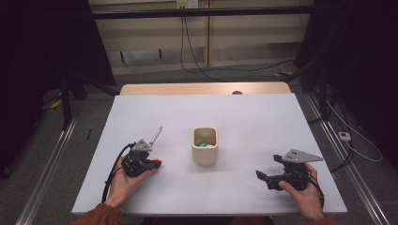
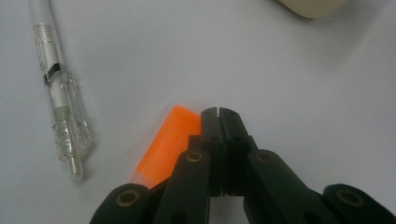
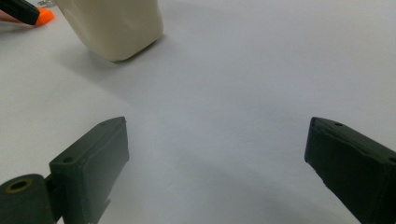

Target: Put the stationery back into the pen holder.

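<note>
Left hand-held gripper [image 2: 219, 112] sits low over the bench [image 1: 263, 117], its jaws pressed together with nothing between them. The orange marker [image 2: 166, 144] lies flat just to the left of the closed tips, touching the side of the jaw rather than pinched by it, so I judge I am nudging it or lining up on it, not carrying it. Further left of that, well clear of the jaws, lies a clear pen [image 2: 60, 100], roughly parallel to the marker. The cup [image 1: 205, 145] stands upright ahead and to the right of this hand-held gripper, open end up, probably where the loose things belong; something green lies inside it. My right hand-held gripper [image 3: 217, 158] rests on the other side of the cup with its jaws spread wide and empty, parked until needed.
</note>
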Action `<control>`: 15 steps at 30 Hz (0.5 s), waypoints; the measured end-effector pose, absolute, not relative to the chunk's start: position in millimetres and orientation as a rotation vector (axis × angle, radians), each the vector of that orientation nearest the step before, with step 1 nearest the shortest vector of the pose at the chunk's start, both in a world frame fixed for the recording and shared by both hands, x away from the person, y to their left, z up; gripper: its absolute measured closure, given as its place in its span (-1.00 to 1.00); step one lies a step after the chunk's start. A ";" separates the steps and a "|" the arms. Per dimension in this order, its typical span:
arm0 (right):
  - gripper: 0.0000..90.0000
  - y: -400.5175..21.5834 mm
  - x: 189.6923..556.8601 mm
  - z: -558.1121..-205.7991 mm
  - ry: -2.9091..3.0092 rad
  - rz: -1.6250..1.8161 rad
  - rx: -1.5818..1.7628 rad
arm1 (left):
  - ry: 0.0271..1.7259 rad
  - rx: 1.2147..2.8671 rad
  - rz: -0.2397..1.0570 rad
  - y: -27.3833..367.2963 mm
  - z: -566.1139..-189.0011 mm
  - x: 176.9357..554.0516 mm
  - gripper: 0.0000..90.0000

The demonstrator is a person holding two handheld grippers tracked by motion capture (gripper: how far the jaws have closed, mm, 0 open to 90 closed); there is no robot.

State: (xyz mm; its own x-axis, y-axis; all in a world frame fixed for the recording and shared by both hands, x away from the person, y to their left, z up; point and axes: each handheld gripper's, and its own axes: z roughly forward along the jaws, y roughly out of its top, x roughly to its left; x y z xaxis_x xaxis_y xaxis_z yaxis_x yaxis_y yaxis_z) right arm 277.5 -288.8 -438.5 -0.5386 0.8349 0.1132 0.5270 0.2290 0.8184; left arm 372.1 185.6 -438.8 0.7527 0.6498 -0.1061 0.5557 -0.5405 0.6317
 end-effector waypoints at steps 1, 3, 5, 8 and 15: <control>-0.85 -288.9 277.4 -438.6 2.159 1.221 1.261 | 0.907 2.281 0.175 186.0 -439.2 373.2 0.92; -0.85 -288.8 277.5 -438.5 2.159 1.222 1.261 | 0.908 2.282 0.173 186.0 -440.0 374.8 0.97; -0.85 -288.4 277.6 -438.6 2.160 1.223 1.260 | 0.907 2.289 0.174 186.0 -440.2 375.6 0.99; -0.85 -288.2 278.0 -438.8 2.162 1.222 1.262 | 0.909 2.290 0.165 185.1 -441.7 375.8 1.00; -0.85 -287.4 278.2 -438.9 2.164 1.219 1.259 | 0.918 2.268 0.161 186.4 -442.8 376.8 0.98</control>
State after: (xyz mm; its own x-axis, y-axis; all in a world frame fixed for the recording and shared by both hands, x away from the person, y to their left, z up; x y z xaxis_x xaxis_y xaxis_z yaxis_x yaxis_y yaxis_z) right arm 278.2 -287.4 -438.9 -0.5409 0.8337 0.1114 0.5275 0.2331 0.8169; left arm 376.8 186.4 -442.8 0.7439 0.6553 -0.1311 0.5720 -0.5230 0.6319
